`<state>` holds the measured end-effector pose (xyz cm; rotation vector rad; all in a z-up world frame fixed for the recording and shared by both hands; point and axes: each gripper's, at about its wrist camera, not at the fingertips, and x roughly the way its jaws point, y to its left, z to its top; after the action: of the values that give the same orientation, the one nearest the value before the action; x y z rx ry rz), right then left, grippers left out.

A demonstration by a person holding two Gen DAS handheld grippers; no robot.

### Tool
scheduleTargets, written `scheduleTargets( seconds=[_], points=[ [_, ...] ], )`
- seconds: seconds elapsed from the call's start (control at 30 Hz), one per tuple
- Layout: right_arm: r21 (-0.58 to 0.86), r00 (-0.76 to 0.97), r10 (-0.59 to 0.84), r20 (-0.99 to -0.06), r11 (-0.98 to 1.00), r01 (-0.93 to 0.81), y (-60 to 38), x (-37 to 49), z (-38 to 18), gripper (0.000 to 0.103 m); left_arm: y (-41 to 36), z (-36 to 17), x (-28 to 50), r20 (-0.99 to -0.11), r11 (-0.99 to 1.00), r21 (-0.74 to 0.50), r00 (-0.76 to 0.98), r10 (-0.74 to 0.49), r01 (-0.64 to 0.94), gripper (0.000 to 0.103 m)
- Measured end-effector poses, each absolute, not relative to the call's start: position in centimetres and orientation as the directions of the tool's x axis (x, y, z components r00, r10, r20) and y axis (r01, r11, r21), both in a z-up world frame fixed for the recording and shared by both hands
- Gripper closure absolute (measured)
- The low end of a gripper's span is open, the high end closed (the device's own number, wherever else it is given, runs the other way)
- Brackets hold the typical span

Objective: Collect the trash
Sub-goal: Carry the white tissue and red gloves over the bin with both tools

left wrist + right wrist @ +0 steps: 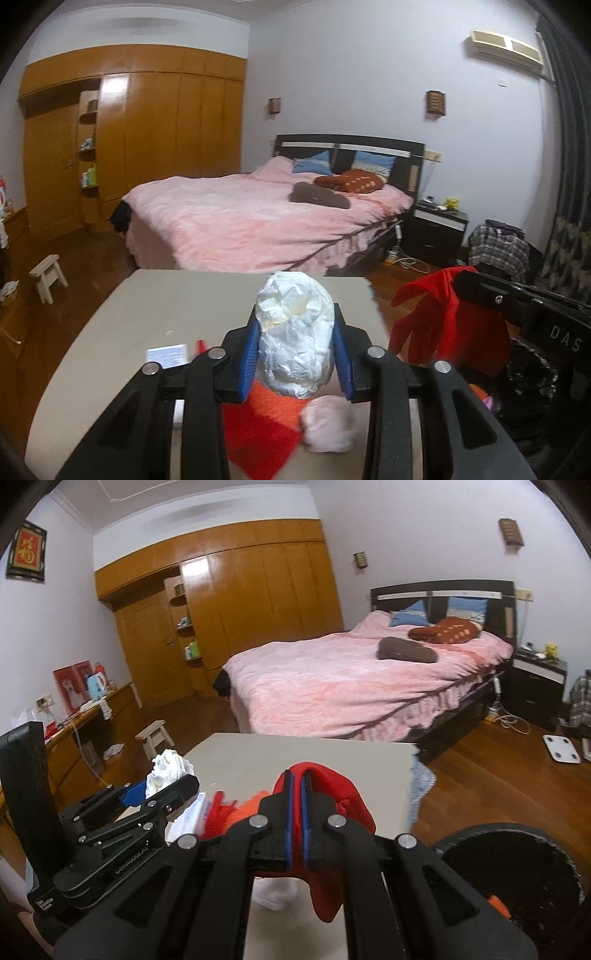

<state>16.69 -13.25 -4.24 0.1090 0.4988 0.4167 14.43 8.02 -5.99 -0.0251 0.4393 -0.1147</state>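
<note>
My left gripper [295, 343] is shut on a crumpled white paper wad [295, 332] and holds it above the beige table [147, 314]; the wad also shows in the right wrist view [166, 770]. My right gripper [296, 801] is shut on a red cloth [332, 794], which hangs from it at the right in the left wrist view [443, 317]. A black bin [517, 871] stands below my right gripper, beside the table. On the table lie an orange-red cloth [266, 424], a pale pink wad [328, 424] and a white card [166, 354].
A bed with a pink cover [258, 214] stands beyond the table. A small white stool [48, 277] and a desk [92, 720] are at the left. A black nightstand [436, 229], a white scale [561, 749] and a pile of clothes [498, 247] are at the right.
</note>
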Motion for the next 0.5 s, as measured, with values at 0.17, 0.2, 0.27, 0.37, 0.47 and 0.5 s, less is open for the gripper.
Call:
scheduleTargets(
  seconds=[0.17, 0.2, 0.27, 0.37, 0.47, 0.5],
  points=[
    [0.186, 0.823, 0.348, -0.449, 0.937, -0.295, -16.6, 15.6, -4.3, 0.100, 4.0, -5.9, 14.4, -0.421, 0.984, -0.047, 0.890, -0.176, 0.173, 0.068],
    [0.186, 0.827, 0.336, -0.450, 0.942, -0.281, -17.4, 15.4, -4.3, 0.100, 3.4, -5.9, 14.3, -0.420, 0.982, -0.046, 0.888, -0.184, 0.182, 0.068],
    [0.181, 0.838, 0.299, -0.457, 0.953, -0.242, -19.2, 14.8, -4.5, 0.100, 1.6, -6.0, 14.1, -0.418, 0.977, -0.044, 0.884, -0.206, 0.207, 0.068],
    [0.175, 0.848, 0.250, -0.467, 0.966, -0.188, -21.6, 13.9, -4.9, 0.100, -0.9, -6.3, 13.9, -0.422, 0.969, -0.048, 0.875, -0.239, 0.242, 0.068],
    [0.166, 0.855, 0.204, -0.476, 0.976, -0.140, -23.8, 12.9, -5.3, 0.100, -3.0, -6.5, 13.8, -0.427, 0.961, -0.052, 0.864, -0.268, 0.272, 0.068],
    [0.161, 0.858, 0.182, -0.481, 0.980, -0.117, -24.8, 12.4, -5.4, 0.100, -3.7, -6.6, 13.8, -0.429, 0.957, -0.055, 0.859, -0.280, 0.285, 0.068]
  ],
)
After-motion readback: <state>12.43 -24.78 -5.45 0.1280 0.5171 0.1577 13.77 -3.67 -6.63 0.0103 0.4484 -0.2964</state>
